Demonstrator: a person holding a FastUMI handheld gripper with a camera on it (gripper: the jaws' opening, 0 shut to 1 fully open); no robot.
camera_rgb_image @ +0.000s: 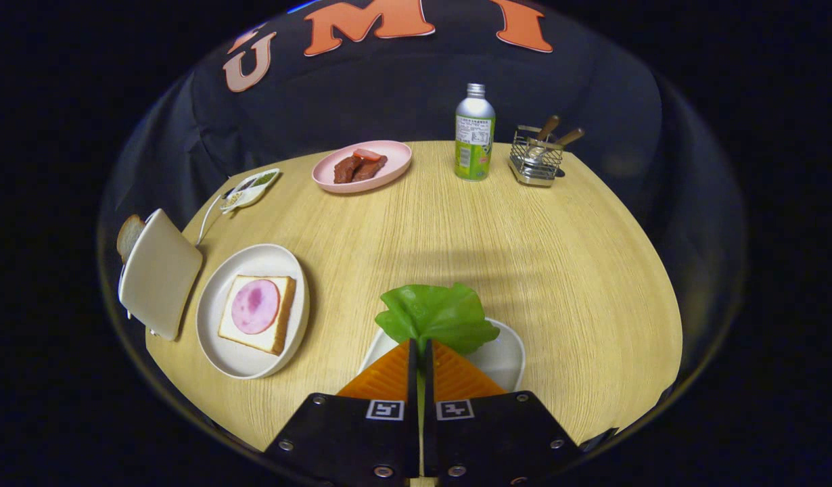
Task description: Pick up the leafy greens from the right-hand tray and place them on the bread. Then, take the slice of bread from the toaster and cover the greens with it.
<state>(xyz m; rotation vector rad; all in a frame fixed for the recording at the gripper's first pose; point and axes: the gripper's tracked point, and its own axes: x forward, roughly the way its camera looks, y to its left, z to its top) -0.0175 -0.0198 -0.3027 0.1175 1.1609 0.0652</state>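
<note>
Gripper (419, 352) pinched closed on lettuce (437, 316), raised above its tray (507, 355), ready for carrying to the ham-topped bread (257, 312) at ten o'clock; toaster (159, 270) beyond, second slice (128, 235) waiting.

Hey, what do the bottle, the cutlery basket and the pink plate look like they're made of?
The bottle looks like aluminium: silver shoulder and cap with a dull sheen. The cutlery basket seems to be shiny metal wire, an open grid. The pink plate could be matte plastic or ceramic. The tongs are shut on the leafy greens.
</note>
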